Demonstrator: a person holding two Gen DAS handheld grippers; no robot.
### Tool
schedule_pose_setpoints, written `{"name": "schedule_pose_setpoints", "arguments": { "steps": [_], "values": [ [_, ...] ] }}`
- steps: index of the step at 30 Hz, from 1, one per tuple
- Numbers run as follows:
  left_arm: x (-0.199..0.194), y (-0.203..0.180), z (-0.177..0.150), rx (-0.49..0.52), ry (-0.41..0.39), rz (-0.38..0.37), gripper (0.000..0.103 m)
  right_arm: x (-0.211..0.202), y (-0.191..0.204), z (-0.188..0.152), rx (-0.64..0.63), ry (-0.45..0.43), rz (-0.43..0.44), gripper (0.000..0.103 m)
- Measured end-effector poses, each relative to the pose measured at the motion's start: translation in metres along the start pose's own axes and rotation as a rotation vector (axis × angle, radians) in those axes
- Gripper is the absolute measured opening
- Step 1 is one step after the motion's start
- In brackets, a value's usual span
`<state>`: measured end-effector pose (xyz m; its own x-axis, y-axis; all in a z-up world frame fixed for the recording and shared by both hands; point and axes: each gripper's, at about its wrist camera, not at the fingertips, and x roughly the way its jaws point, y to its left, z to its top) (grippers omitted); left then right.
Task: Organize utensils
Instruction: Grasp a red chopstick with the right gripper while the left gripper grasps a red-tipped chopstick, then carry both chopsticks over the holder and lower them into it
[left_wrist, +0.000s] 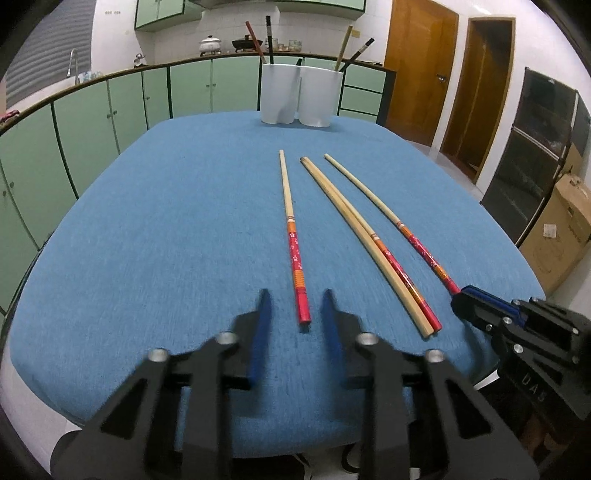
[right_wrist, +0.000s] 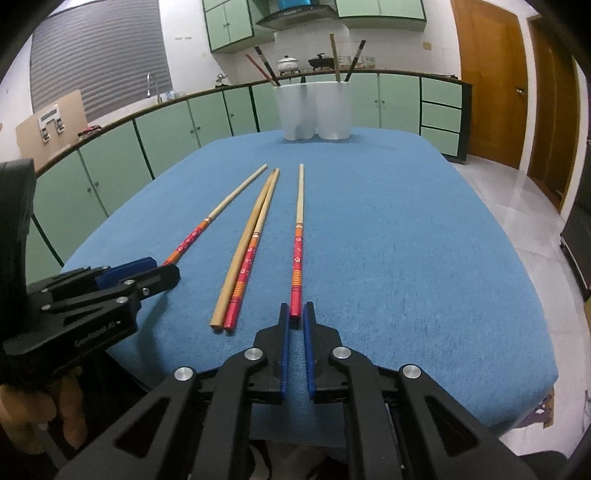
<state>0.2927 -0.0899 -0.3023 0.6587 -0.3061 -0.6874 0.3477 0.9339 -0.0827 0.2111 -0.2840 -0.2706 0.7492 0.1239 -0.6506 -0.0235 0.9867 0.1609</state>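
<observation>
Several chopsticks with red flowered handles lie lengthwise on the blue tablecloth. The left chopstick has its red end between the fingers of my left gripper. The blue pads stand clear of it on both sides, so the gripper is open. A pair of chopsticks, one plain wood and one red-handled, lies in the middle. My right gripper is shut on the red end of the right chopstick. The white twin-cup holder at the far edge holds several upright chopsticks.
Green cabinets curve behind the table to the left. Wooden doors and a cardboard box are on the right. A hand grips the left tool. The table's near edge runs just under both grippers.
</observation>
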Motion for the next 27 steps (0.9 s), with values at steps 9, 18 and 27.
{"name": "schedule_pose_setpoints", "arguments": {
  "steps": [9,18,27],
  "values": [
    [-0.020,0.001,0.009,-0.033,-0.032,-0.023,0.005,-0.019,0.006,0.015,-0.004,-0.053,0.017,0.006],
    [-0.072,0.006,0.053,-0.051,-0.130,-0.029,0.005,-0.063,0.011,0.072,-0.037,-0.167,0.052,0.006],
    [-0.096,0.013,0.133,0.026,-0.211,-0.058,0.005,-0.062,0.016,0.165,-0.132,-0.137,0.090,0.006]
  ]
}}
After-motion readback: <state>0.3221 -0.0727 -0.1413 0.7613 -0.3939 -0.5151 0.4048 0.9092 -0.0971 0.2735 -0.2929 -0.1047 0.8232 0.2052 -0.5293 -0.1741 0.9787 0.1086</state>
